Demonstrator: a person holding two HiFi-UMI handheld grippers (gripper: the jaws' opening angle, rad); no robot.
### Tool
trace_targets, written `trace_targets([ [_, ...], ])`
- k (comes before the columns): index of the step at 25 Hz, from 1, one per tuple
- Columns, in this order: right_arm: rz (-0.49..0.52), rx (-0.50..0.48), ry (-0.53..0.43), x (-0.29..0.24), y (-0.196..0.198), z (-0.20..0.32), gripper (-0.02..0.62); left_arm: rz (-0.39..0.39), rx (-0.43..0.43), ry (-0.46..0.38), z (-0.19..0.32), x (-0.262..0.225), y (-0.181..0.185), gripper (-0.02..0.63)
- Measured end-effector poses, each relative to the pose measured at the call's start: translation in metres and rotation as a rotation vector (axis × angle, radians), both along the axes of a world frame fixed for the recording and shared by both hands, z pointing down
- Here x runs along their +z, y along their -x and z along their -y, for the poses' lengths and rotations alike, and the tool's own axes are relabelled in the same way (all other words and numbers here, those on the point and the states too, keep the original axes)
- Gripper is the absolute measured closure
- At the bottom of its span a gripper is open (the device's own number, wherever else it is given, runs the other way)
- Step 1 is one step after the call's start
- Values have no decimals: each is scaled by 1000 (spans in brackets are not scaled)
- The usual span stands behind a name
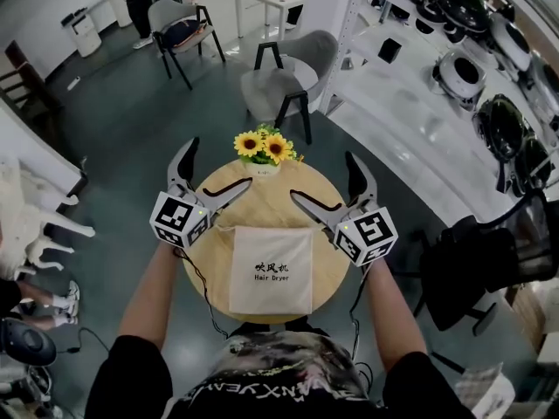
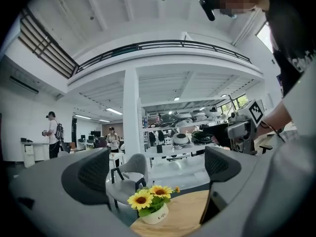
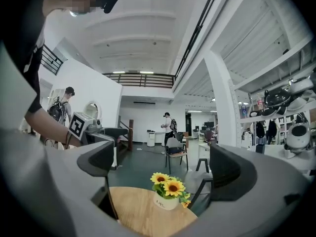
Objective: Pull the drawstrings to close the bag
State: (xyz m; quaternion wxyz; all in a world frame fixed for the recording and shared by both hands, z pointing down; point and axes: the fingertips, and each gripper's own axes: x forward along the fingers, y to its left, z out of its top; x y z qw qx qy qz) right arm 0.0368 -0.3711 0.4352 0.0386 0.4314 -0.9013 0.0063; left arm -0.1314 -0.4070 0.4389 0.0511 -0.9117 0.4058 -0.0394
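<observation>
A cream drawstring bag (image 1: pixel 272 270) printed "Hair Dryer" lies flat on the round wooden table (image 1: pixel 266 201), its top edge toward the table's middle. My left gripper (image 1: pixel 214 168) hovers open above the table's left side, past the bag's top left corner. My right gripper (image 1: pixel 325 178) hovers open above the right side, past the top right corner. Neither touches the bag. In the left gripper view the jaws (image 2: pixel 157 168) frame only the flower pot; the right gripper (image 3: pixel 160 171) frames it too. The bag shows in neither gripper view.
A white pot of sunflowers (image 1: pixel 265 149) stands at the table's far edge, between the grippers. A grey chair (image 1: pixel 288 81) sits just beyond the table. White shelving with black appliances (image 1: pixel 472 68) runs along the right. A black chair (image 1: pixel 489 256) stands at right.
</observation>
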Motion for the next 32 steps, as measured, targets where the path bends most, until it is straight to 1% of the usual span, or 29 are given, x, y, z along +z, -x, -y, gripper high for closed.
trace_targets([
  [5, 10, -31, 11, 4, -15, 8, 11, 20, -39, 11, -1, 6, -10, 20],
  [15, -9, -59, 32, 16, -27, 29, 11, 72, -64, 50, 7, 22, -13, 20],
  [20, -27, -69, 55, 29, -26, 35, 11, 108, -57, 73, 9, 36, -10, 21],
  [32, -125, -109, 132, 78, -29, 39, 11, 178, -34, 146, 9, 78, -4, 21],
])
